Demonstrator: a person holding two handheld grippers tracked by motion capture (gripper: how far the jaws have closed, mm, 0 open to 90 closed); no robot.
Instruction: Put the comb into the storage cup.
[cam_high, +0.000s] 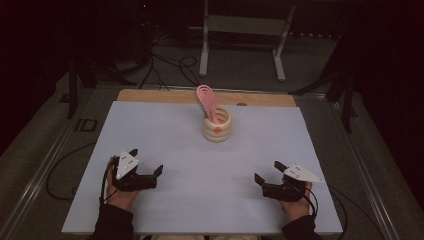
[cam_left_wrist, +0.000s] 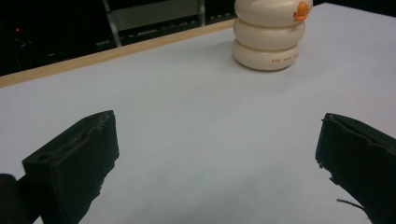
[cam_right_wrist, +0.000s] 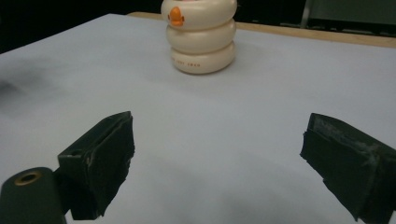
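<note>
While both pairs of black jaws stand spread wide with nothing between them, the left gripper (cam_high: 148, 177) and the right gripper (cam_high: 267, 172) rest low over the big white table top (cam_high: 165, 140). A hand holds each one from behind, the left hand (cam_high: 119, 196) and the right hand (cam_high: 295, 205), and dark sleeves come in from the near edge of the table.

The cream holder shaped like three stacked rings, with a small orange spot on its side (cam_high: 217, 126), stands upright on the table. It is far in front of both grippers and about halfway between them, close to the far wooden edge of the table (cam_high: 150, 95). A pink plastic scoop with slots in it (cam_high: 208, 101) sticks up out of the holder and leans toward the left gripper's side.

In the left gripper view, the holder (cam_left_wrist: 270, 35) sits ahead and off to the right of the jaws. In the right gripper view, the holder (cam_right_wrist: 201, 35) sits ahead, nearer the left jaw.
</note>
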